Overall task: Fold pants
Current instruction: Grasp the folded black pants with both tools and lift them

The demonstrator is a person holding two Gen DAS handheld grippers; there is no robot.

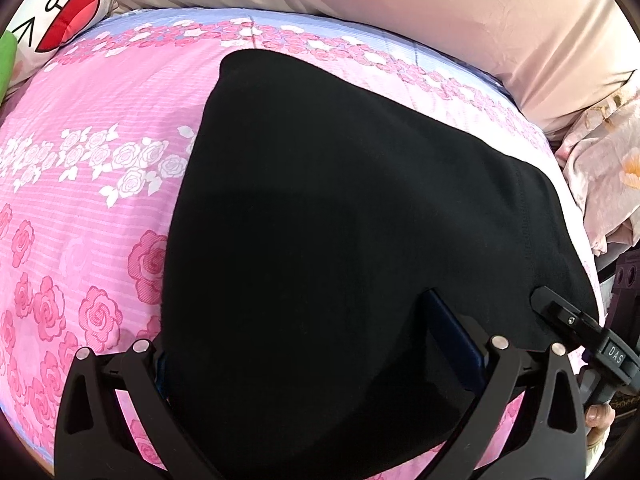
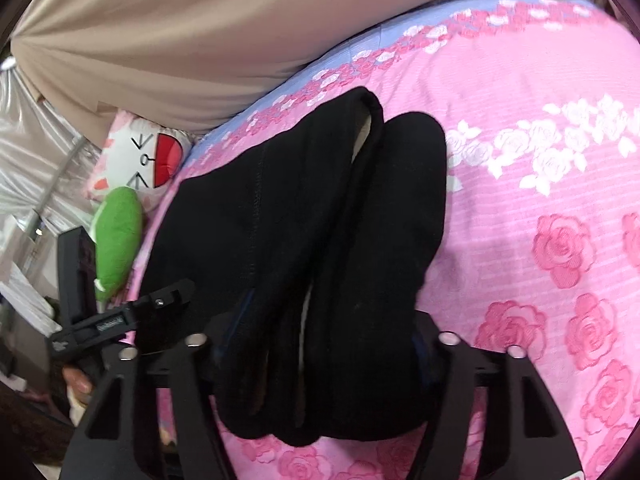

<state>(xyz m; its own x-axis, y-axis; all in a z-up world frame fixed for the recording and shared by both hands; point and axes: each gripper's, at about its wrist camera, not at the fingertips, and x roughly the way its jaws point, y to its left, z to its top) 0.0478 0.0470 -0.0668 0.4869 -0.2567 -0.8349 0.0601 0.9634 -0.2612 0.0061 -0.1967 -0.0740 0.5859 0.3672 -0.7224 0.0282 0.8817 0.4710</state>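
Observation:
Black pants (image 1: 340, 220) lie folded in layers on a pink rose-print bedsheet (image 1: 100, 200). My left gripper (image 1: 304, 356) stands wide around the near edge of the pants, with fabric filling the gap between its fingers. My right gripper (image 2: 320, 344) stands the same way around the stacked folded edges of the pants (image 2: 320, 220) at their other side. The right gripper's finger (image 1: 560, 312) shows at the pants' right edge in the left wrist view. The left gripper's finger (image 2: 160, 300) shows at the pants' left edge in the right wrist view.
A beige quilt (image 1: 480, 20) lies along the far side of the bed. A white cartoon-face pillow (image 2: 144, 156) and a green plush toy (image 2: 120, 232) sit at the bed's end. A floral pillow (image 1: 600, 168) lies at the right.

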